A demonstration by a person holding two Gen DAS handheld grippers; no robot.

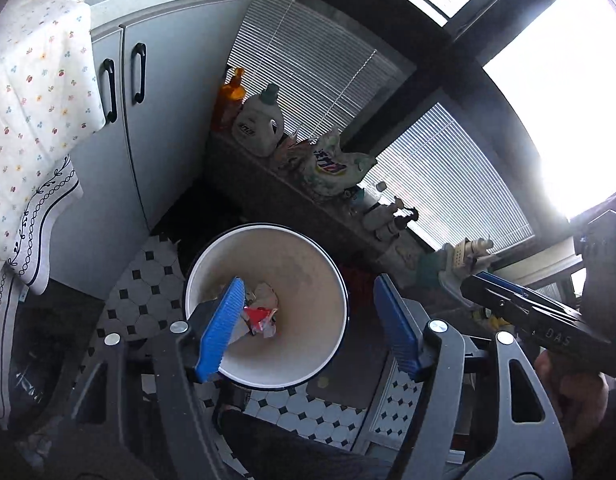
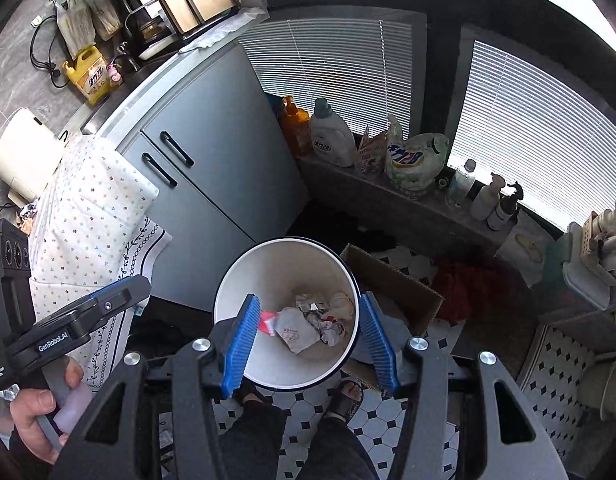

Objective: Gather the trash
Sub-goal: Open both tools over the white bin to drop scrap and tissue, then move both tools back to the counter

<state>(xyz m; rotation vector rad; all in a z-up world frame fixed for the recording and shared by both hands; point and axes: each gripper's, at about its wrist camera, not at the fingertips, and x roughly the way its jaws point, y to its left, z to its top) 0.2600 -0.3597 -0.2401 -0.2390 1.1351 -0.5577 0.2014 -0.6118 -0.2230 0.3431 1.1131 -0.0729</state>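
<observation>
A white round bin [image 1: 308, 256] stands on the tiled floor; it also shows in the right wrist view [image 2: 267, 276]. Crumpled paper and a red wrapper [image 2: 303, 326] lie at its bottom, also seen in the left wrist view [image 1: 261, 312]. My left gripper [image 1: 308, 324] is open and empty, held above the bin. My right gripper [image 2: 305, 344] is open and empty, also above the bin. The right gripper's body shows at the right of the left wrist view [image 1: 548, 320]. The left gripper's body shows at the left of the right wrist view [image 2: 67, 328].
A grey cabinet [image 2: 211, 176] stands behind the bin, a patterned cloth [image 2: 91, 220] hanging beside it. Detergent bottles [image 2: 332, 136] and bags line a low ledge under the blinds. A cardboard box [image 2: 392, 284] sits right of the bin. The person's feet [image 2: 348, 396] stand just in front.
</observation>
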